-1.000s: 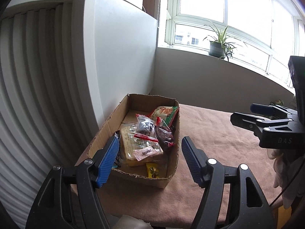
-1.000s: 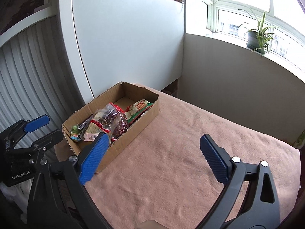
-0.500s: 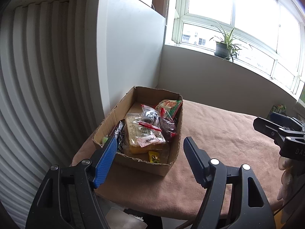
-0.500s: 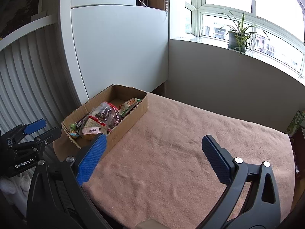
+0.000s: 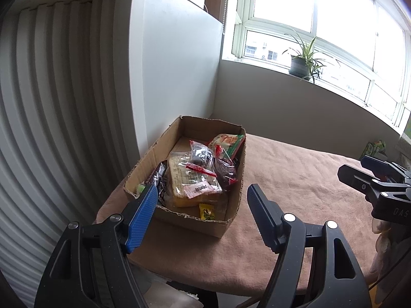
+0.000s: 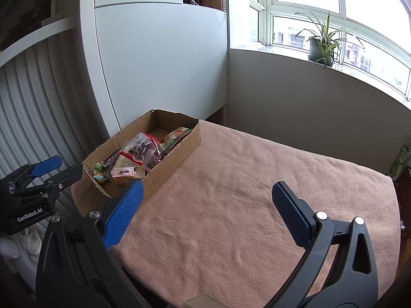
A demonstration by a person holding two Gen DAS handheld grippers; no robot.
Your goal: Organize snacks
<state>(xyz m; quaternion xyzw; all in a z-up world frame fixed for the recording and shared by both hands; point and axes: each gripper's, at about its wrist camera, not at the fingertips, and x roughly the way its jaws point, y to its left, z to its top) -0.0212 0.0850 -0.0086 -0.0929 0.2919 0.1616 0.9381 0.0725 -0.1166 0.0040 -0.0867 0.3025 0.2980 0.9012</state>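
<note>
An open cardboard box [image 5: 235, 179] stands at the table's left end, also in the right wrist view [image 6: 177, 164]. It holds several snack packets: a clear bag of biscuits [image 5: 191, 179], a dark red packet [image 5: 226, 172], a green and orange packet [image 5: 228, 142] and a small yellow sweet [image 5: 206, 211]. My left gripper [image 5: 203, 195] is open and empty, held back from the box's near end. My right gripper [image 6: 205, 192] is open and empty above the table's near edge, to the right of the box.
A pinkish-brown cloth [image 6: 257, 192] covers the table. A white cabinet [image 6: 159, 64] and ribbed panel [image 5: 51, 102] stand left of the box. A grey wall with a windowsill and potted plant [image 6: 321, 48] lies behind. A green carton [image 6: 400, 161] sits at the far right.
Both grippers have drawn back and up from the box, which now looks smaller and farther away. Both stay open and empty. The box and snacks have not moved.
</note>
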